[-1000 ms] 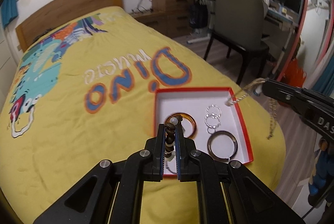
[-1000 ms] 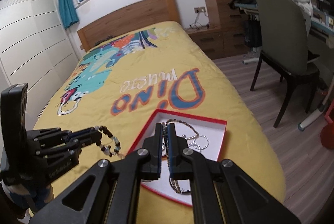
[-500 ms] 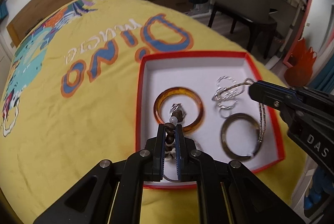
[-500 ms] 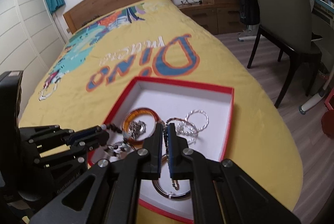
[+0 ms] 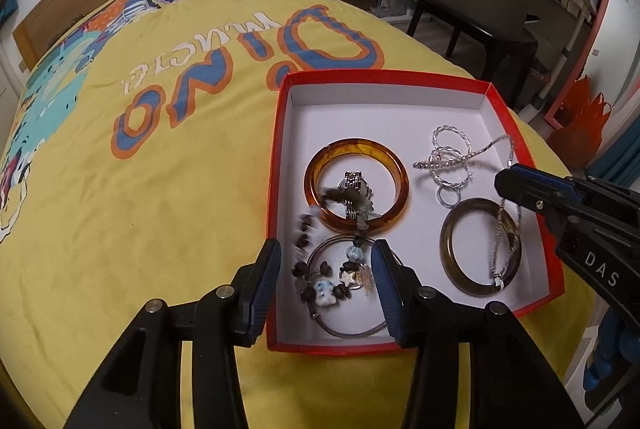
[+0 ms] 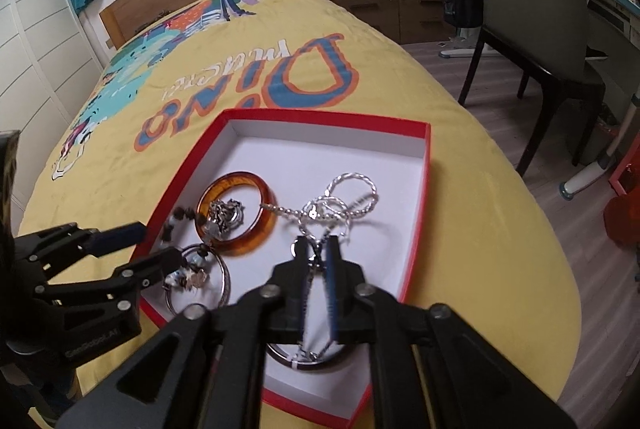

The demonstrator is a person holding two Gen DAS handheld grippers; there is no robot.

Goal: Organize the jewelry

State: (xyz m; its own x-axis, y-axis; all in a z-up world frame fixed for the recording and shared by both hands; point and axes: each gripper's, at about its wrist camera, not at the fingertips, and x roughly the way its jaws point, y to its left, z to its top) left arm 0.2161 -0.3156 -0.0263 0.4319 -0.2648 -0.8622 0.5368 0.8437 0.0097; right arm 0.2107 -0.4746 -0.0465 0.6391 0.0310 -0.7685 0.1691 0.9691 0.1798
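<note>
Item 1, left gripper: I am holding it angled down over the near corner of the red box, jaws standing moderately wide, having just been opening. The beaded bracelet is lying between the fingers but touching neither pad; its upper beads are blurring, so I judge it is dropping free onto the thin metal bangle directly beneath the tips.

Item 2, right gripper: I am keeping it over the box's right half, jaws narrowly parted, having just been opening. The silver chain is running between the fingers; whether a pad is still brushing it I cannot tell, though it looks to be hanging loose, so I read this as a release.

Item 3, just ahead of the left tips: amber bangle, ringing a small metal watch-like piece.

Item 4, under the right gripper: dark bangle, the chain's lower end draping across it.

Item 5, ahead of the right tips: twisted silver rings, touching the chain.

Item 6, beyond the box: yellow bedspread, supporting it.

Reason for placement, as I judge it: both pieces are being lowered inside the walls so they settle in the box.
</note>
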